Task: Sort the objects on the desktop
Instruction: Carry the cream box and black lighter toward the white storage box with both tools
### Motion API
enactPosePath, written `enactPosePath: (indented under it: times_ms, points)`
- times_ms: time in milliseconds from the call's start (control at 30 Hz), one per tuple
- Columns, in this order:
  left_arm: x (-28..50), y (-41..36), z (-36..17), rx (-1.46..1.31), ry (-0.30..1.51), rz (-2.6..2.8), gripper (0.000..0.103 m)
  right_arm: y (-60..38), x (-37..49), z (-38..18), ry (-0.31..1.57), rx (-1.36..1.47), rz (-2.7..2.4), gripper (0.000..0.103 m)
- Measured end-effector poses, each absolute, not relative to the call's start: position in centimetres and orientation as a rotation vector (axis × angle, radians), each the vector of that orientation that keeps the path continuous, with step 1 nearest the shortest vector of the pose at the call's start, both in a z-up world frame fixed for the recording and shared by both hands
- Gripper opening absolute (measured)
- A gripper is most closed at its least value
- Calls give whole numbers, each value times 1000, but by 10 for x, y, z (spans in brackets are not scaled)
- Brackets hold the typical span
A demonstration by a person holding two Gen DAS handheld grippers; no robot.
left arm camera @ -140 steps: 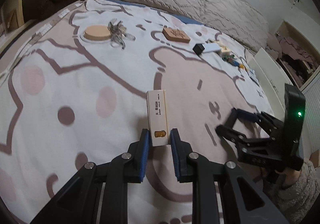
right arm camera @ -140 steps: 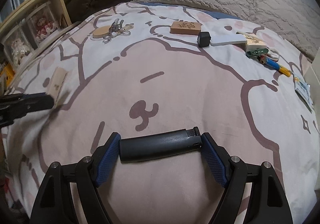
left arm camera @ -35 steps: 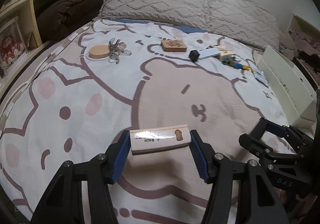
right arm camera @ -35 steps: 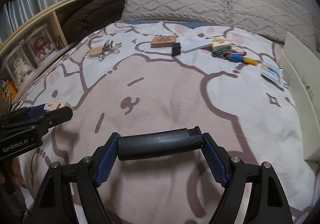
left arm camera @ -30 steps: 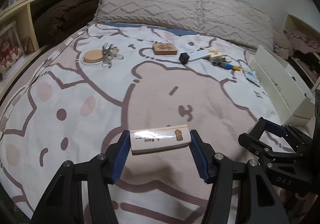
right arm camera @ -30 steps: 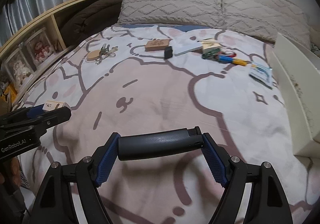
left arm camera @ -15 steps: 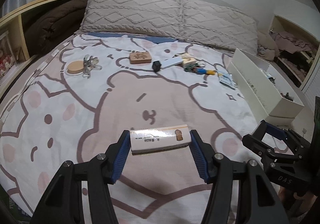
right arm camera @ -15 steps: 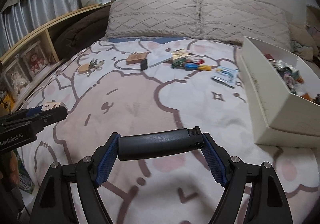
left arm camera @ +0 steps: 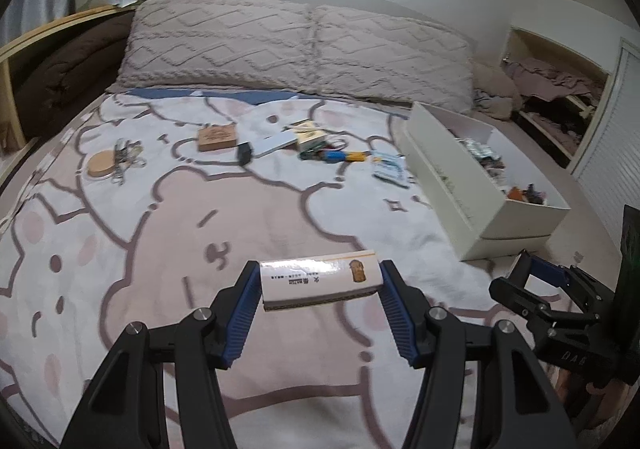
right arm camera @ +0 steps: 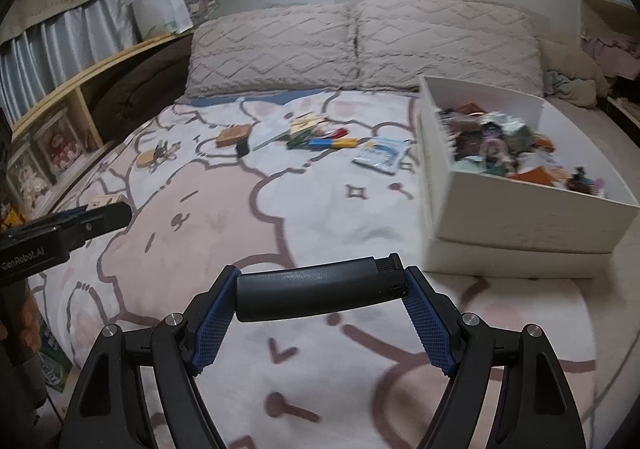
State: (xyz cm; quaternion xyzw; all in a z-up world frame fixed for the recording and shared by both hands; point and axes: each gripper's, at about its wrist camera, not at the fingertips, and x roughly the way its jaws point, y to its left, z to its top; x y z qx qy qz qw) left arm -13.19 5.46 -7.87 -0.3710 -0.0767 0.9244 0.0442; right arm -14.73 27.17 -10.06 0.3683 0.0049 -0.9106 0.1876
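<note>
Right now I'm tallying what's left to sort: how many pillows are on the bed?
2. The left pillow and the right pillow lie side by side across the head of the bed, touching. Any more behind them would be hidden.

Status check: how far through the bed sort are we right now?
Done: the white box already holds a pile of small items. In hand: the left hand-held gripper clamps a matchbox and the right hand-held gripper clamps a black lighter, neither in the box yet. Left on the blanket: round coaster with keys, wooden block, packet and a few more.
</note>
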Motion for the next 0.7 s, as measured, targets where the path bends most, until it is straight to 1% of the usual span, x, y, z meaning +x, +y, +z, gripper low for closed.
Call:
enactPosePath:
  times_ms: [133,333,700]
  points:
    - [-137,75,-74,-1105,-225,2798,59,297,-146,-89,-2,1018,-2597,81]
    - [-145,101,-65,-1066,-204,2770,59,323,-147,-82,55,997,-2655,81]
    - [-166,144,-53,-1006,-179,2712,59,372,-156,-77,-15,993,-2727,81]
